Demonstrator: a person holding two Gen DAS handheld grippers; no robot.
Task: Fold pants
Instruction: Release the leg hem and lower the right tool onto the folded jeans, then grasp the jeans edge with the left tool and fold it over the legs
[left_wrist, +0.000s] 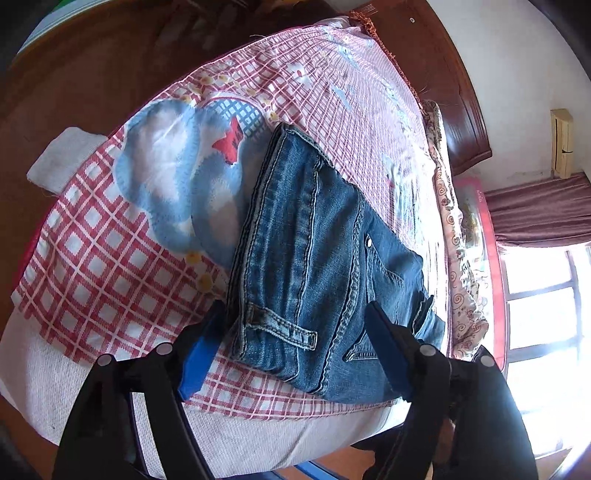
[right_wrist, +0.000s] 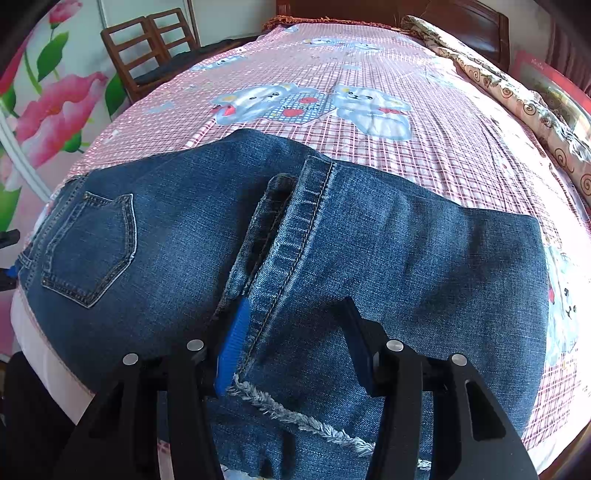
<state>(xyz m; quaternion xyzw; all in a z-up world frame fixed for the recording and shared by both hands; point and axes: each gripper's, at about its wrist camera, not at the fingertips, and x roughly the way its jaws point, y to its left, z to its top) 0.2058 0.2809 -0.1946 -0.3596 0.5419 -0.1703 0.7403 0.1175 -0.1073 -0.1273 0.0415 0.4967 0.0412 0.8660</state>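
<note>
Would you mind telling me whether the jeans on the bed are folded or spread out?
Folded: the jeans have their frayed hem lying over the seat half.

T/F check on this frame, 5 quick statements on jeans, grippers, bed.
1. The jeans lie on a checked sheet. True.
2. The right gripper is shut on a belt loop. False: its fingers stand apart around a hemmed leg end.
3. The left gripper is open at the waistband end. True.
4. A back pocket faces up. True.
5. The jeans hang from a chair. False: they lie on the bed; the chairs stand beyond it.
</note>
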